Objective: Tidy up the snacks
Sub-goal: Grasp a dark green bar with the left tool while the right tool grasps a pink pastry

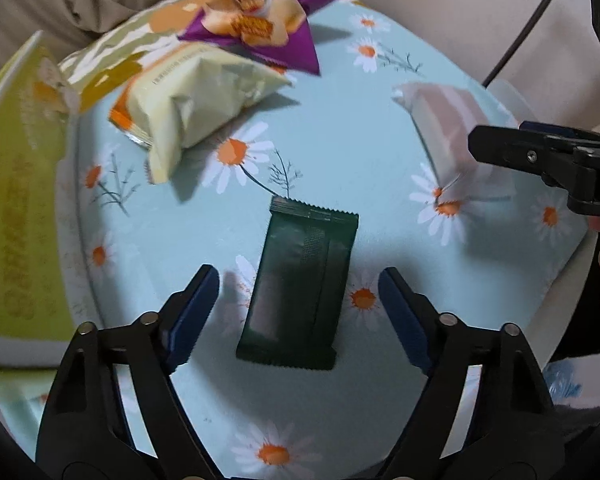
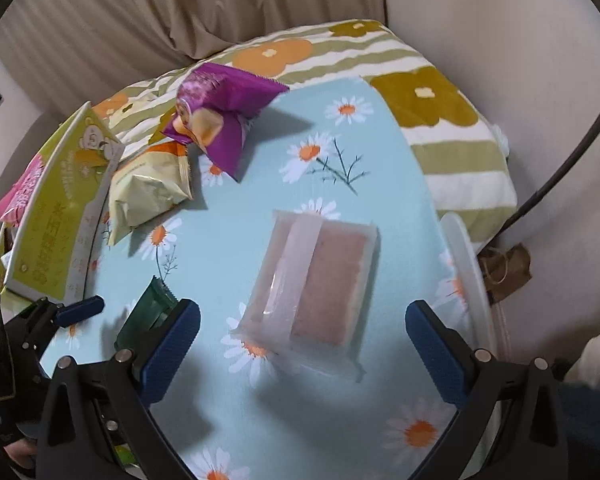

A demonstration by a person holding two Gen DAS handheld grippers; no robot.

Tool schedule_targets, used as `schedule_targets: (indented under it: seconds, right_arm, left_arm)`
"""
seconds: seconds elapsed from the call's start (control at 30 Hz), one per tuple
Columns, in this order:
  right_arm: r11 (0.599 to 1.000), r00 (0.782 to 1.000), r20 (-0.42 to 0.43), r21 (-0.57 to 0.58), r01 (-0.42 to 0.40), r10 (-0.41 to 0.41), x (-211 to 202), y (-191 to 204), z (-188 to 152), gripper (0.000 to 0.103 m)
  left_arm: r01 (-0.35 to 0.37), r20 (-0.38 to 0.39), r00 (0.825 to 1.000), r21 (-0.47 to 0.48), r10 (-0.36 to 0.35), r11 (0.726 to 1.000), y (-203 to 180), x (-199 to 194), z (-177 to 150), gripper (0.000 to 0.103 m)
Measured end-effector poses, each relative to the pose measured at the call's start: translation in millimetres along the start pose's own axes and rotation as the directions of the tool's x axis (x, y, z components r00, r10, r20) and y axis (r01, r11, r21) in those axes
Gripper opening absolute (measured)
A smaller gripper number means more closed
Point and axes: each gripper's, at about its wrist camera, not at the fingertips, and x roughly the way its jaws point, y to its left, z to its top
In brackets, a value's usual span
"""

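A dark green snack packet [image 1: 300, 284] lies flat on the daisy-print cloth [image 1: 340, 152]. My left gripper [image 1: 300, 304] is open and hovers with one finger on each side of it. A clear-wrapped pink cake [image 2: 316, 280] lies on the cloth, and my right gripper [image 2: 300, 332] is open just before its near end. The cake also shows in the left wrist view [image 1: 448, 128], with the right gripper's fingers [image 1: 512, 148] beside it. The green packet [image 2: 148, 312] shows partly behind my right gripper's left finger. A cream bag [image 1: 196, 108] and a purple bag [image 1: 256, 20] lie farther back.
A yellow-green box [image 2: 56, 216] stands at the left edge, with a pink packet [image 2: 20, 192] behind it. A flowered pillow [image 2: 440, 120] lies behind the cloth. A white rim [image 2: 472, 264] runs along the right. A black cable [image 2: 572, 160] hangs by the wall.
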Motion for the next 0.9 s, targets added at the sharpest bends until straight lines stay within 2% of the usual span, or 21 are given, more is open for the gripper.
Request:
schedule_targets:
  seconds: [0.1,0.3,0.4,0.47,0.53,0.77,0.9]
  right_arm:
    - [0.999,0.999,-0.002,0.014,0.049,-0.049,8,3,-2,0.102]
    - [0.995,0.997,-0.006,0.06,0.079,-0.079,15,5,-1,0.1]
    - [0.993,0.995,-0.019,0.069,0.097,-0.096,24,7,-1,0.087]
    - [0.991,0.994,-0.025,0.075,0.109,-0.107,28,9,-1,0.08]
    - [0.989,0.992,-0.025,0.076,0.127,-0.126,32,10,0,0.077]
    - [0.983,0.984,-0.021,0.055,0.176,-0.175,42,16,3,0.072]
    - [0.977,0.977,-0.007,0.02,0.212,-0.212,46,19,6,0.067]
  left_arm:
    - [0.014,-0.024,1.0,0.016,-0.014,1.0,0,9,0,0.069]
    - [0.017,-0.027,1.0,0.057,-0.016,0.998,-1,12,1,0.068]
    - [0.022,-0.024,0.999,0.068,-0.021,0.997,-2,12,1,0.066]
    - [0.024,-0.019,1.0,0.071,-0.023,0.997,-3,10,2,0.055]
    - [0.024,-0.018,1.0,0.077,-0.023,0.997,-4,9,4,0.045]
    - [0.022,-0.022,1.0,0.063,-0.021,0.998,-5,10,6,0.041]
    - [0.028,-0.029,0.999,-0.014,-0.029,0.999,0,10,9,0.04]
